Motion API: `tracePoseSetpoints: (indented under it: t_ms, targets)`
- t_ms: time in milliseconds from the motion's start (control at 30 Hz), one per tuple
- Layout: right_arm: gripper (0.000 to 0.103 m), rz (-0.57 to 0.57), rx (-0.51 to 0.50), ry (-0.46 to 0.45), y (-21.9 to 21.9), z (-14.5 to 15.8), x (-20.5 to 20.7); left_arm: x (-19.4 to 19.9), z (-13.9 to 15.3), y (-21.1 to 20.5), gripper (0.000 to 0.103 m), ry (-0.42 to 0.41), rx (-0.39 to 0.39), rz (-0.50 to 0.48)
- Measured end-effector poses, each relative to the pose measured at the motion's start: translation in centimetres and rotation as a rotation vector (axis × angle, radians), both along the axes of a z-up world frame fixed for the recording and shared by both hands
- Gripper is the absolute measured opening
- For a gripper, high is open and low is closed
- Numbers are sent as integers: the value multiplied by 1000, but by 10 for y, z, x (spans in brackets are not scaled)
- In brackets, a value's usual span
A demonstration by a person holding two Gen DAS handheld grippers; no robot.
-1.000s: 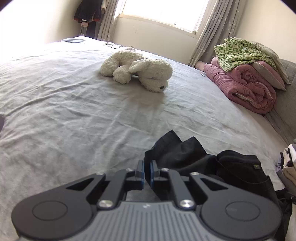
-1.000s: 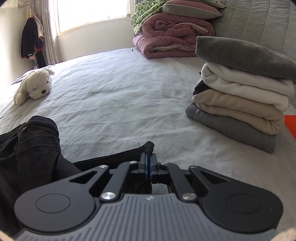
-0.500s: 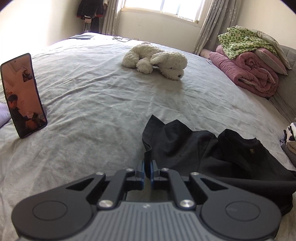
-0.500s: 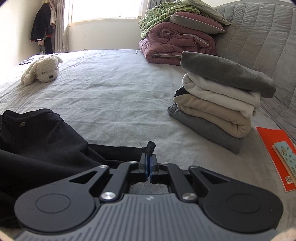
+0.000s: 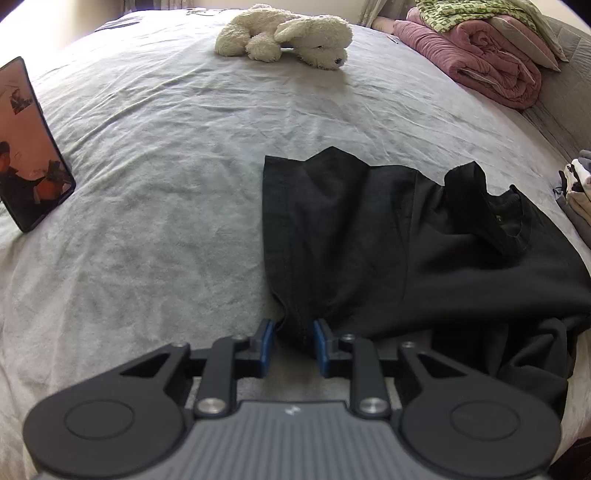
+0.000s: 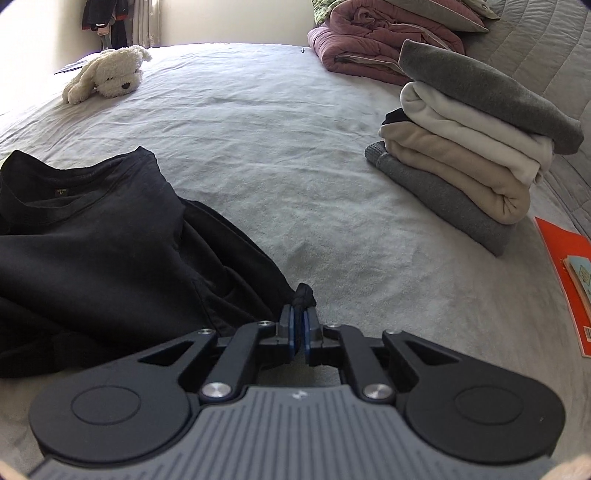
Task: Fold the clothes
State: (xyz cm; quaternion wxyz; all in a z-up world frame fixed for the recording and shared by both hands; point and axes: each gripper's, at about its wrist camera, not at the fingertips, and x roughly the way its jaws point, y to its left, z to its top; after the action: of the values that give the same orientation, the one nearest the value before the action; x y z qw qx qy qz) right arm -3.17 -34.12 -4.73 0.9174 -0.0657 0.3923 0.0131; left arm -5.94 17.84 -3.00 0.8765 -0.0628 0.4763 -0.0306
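Note:
A black T-shirt (image 5: 369,229) lies rumpled on the grey bed sheet (image 5: 166,184), its collar with the size label (image 6: 61,192) facing up. My left gripper (image 5: 293,334) is open low over the sheet, and the shirt's near corner lies loose between its blue pads (image 5: 266,341). My right gripper (image 6: 298,321) is shut on a bunched edge of the black T-shirt (image 6: 110,236), and a knot of fabric sticks out past the fingertips.
A white plush dog (image 5: 288,35) lies at the far side of the bed. A phone (image 5: 26,147) stands propped on the left. Several folded clothes form a stack (image 6: 469,136) on the right, with an orange book (image 6: 569,273) beside it and a rolled pink quilt (image 5: 480,66) behind.
Both grippers came down toward the bed and the shirt now lies spread on the sheet. The left gripper opened and let go of its corner. The right stays shut on the fabric.

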Motion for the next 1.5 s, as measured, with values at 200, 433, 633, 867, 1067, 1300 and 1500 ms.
tracePoseSetpoints:
  t_ms: [200,433,633,867,1067,1300,1500]
  targets:
    - [45,-8,81,-72,-4,18,9,17,10,10,51,-44,-37,69]
    - [45,20,178,-45,12,22,40,47,17,-6,51,-115,-71,113]
    - [45,79,144,10,29,10,64,72,19,-40,51,-129,-109,60]
    - [45,175,126,50,45,6,67,92,12,-71,50,-103,-136,30]
    - [39,260,110,82,59,3,68,96,3,-87,50,-74,-96,-3]
    - [3,173,50,25,45,8,62,99,-9,-88,49,-60,-58,7]
    - [3,71,-7,-37,28,15,55,95,-8,-92,49,-73,-34,-1]
